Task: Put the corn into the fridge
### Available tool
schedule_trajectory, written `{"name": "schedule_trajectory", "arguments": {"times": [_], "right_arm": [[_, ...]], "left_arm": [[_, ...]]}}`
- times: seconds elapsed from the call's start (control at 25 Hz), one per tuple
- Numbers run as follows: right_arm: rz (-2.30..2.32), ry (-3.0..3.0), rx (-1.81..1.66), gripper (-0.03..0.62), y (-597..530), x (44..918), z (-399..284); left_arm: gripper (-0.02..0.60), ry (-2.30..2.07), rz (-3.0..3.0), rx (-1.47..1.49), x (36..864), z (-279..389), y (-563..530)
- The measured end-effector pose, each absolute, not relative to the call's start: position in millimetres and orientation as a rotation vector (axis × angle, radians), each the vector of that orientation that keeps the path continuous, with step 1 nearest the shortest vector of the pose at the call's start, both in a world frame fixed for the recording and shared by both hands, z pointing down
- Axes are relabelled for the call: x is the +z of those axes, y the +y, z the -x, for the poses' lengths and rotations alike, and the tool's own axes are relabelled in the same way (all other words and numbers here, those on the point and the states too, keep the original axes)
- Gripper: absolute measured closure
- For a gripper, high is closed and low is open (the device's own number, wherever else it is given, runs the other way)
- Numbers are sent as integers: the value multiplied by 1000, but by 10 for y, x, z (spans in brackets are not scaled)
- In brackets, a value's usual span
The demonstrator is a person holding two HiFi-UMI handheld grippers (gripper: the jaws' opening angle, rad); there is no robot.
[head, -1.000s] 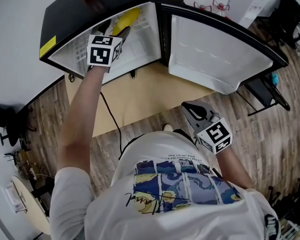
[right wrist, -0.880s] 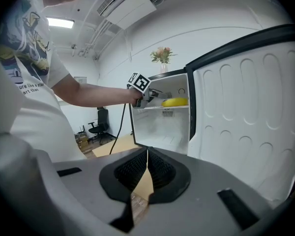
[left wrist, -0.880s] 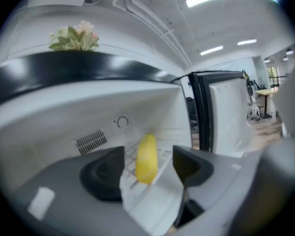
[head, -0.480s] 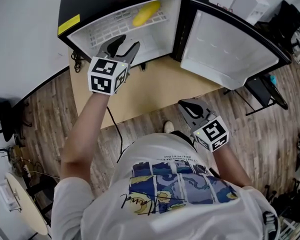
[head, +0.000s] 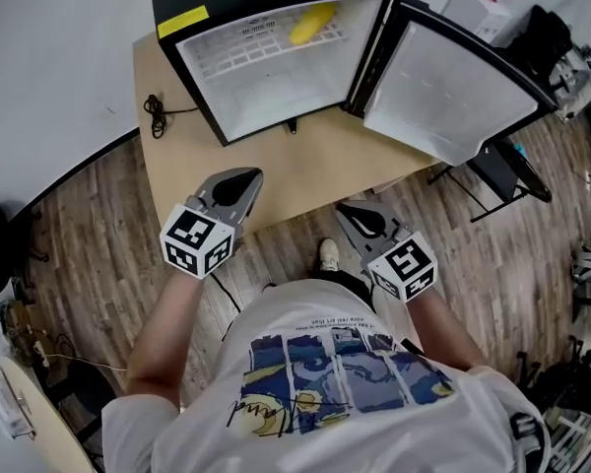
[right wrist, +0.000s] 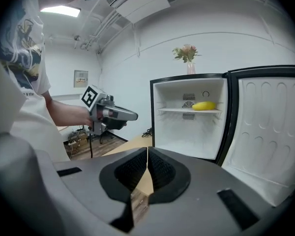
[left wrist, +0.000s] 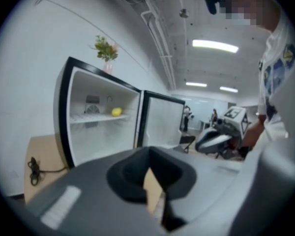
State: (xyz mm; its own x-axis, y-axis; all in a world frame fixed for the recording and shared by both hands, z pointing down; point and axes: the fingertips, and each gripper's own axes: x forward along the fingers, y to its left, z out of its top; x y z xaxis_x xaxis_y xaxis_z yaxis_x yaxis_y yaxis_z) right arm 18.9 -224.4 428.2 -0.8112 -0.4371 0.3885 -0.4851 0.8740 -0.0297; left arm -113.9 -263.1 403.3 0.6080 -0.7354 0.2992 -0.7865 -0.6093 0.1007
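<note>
1. Head view: shows the corn point(head: 311, 25) already lying on the wire shelf point(head: 238, 55) high inside the fridge point(head: 276, 106), close to the back wall and touching nothing else. Shows the same in both gripper views.
2. Reads, as a judgement, as the placing step done, with only the wide-open door point(head: 453, 87) left to deal with, though the task sentence asks for no closing.
3. Left hand-held gripper point(head: 238, 183): has just been closing its jaws, now pressed together with nothing between them. Hovers over the near part of the worktop point(head: 315, 166), well apart from the fridge.
4. Right hand-held gripper point(head: 355, 215): likewise narrow, pads meeting and empty. Sits close to the body, about at the worktop's near edge.
5. Next move, if the door is to be shut: probably calls for a reach with the right side to the door's outer edge and a push round toward the fridge opening. Needs no grasp, only closed jaws as a pusher.
6. Edges: worth minding the door's curved black rim and the fridge's front frame, where jaws could catch.
7. Room: leaves bare worktop in front of the fridge for both sides. Tighter beyond the door, where dark furniture point(head: 507, 170) stands near it on the floor point(head: 98, 235).
</note>
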Motion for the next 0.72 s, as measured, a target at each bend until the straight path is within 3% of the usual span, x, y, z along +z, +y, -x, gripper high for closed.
{"name": "schedule_trajectory", "arguments": {"times": [0.36, 0.72], "right_arm": [[-727, -2644, 179, 579, -1623, 4314, 163], [-704, -2630, 149, 580, -1137, 4317, 414]], "left_arm": [[572, -1074, -2529, 248, 4391, 1404, -1285], [572, -1052, -2562, 298, 4490, 1472, -732]]}}
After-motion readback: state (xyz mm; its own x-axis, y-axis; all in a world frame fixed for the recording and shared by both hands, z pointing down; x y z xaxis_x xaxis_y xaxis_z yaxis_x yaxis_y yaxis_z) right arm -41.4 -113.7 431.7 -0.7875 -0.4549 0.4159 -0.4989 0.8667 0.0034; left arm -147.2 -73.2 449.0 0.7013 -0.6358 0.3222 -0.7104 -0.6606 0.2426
